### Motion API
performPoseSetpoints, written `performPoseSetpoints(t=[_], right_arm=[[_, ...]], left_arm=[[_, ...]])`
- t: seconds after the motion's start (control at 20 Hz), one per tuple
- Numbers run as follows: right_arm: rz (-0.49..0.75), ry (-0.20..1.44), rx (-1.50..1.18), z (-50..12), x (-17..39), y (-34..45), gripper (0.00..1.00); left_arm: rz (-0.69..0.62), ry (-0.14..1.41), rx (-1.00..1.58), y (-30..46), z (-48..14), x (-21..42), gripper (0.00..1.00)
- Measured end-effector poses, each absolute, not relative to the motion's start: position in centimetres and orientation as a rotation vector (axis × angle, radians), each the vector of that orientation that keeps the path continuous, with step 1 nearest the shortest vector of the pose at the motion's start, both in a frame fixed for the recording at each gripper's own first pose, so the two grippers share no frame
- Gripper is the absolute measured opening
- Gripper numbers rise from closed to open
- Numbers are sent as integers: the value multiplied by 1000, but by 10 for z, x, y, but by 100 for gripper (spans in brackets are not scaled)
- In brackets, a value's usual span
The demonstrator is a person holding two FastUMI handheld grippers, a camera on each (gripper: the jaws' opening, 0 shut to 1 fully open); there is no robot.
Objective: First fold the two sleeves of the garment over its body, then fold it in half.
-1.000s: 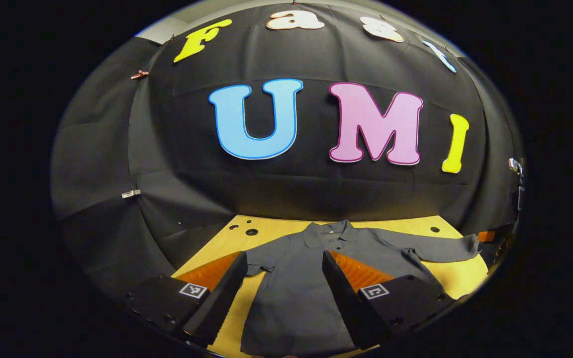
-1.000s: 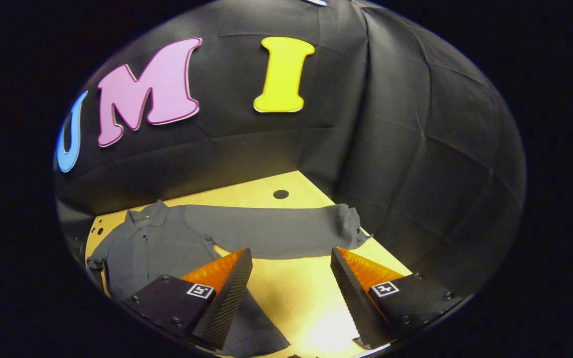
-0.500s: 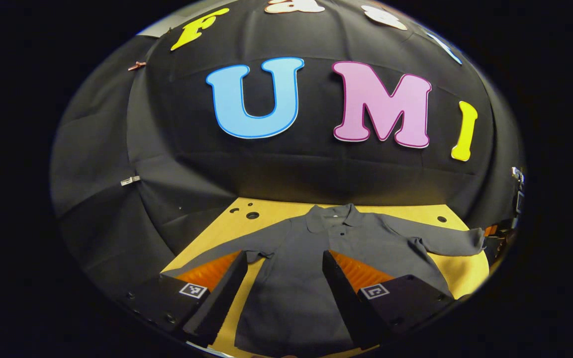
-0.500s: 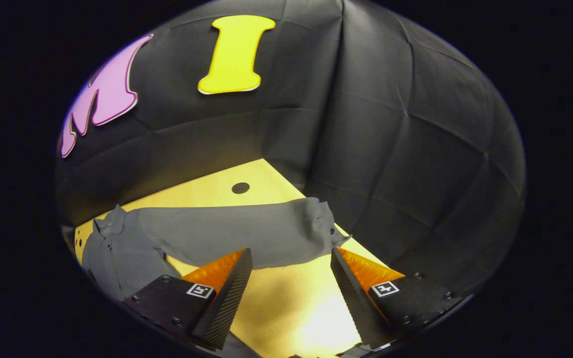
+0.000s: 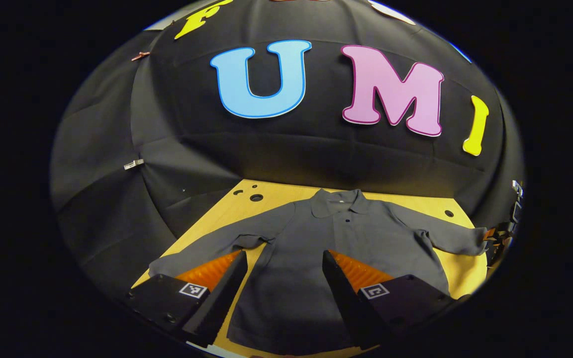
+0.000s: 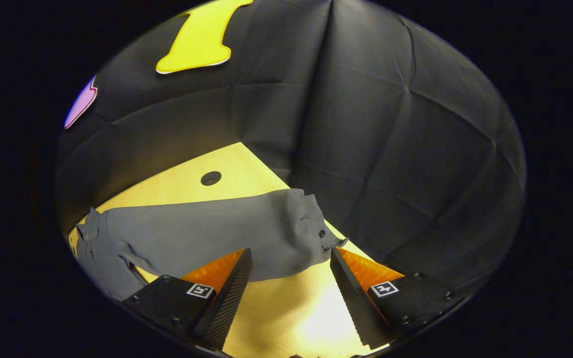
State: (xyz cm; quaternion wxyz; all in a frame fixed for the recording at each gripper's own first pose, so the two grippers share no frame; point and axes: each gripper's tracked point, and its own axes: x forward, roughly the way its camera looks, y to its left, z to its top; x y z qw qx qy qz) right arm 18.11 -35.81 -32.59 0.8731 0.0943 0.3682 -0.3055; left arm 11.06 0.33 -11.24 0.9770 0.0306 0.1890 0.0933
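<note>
Wooden table [image 5: 227,209] fills the lower frame. Grey garment [image 5: 316,248] lies flat on it, centre, both sleeves spread out. Right sleeve [image 6: 207,236] crosses mid-frame in right gripper view. Left gripper [image 5: 281,283] hovers over the body, fingers apart; right gripper [image 6: 289,288] near the cuff, fingers apart.

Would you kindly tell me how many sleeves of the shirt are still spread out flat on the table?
2: the left sleeve lies out beside the left claw; the right sleeve stretches ahead of the right claw.
</note>
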Motion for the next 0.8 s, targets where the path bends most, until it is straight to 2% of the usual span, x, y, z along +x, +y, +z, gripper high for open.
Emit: performPoseSetpoints(t=[0.4,0.8], right_arm=[[-694,852,244,-369,199,-396,98],[-788,864,404,-374,199,-418,98]], left_arm=[[202,437,11,-4,-133,108,96],[224,448,15,-6,-135,112,96]])
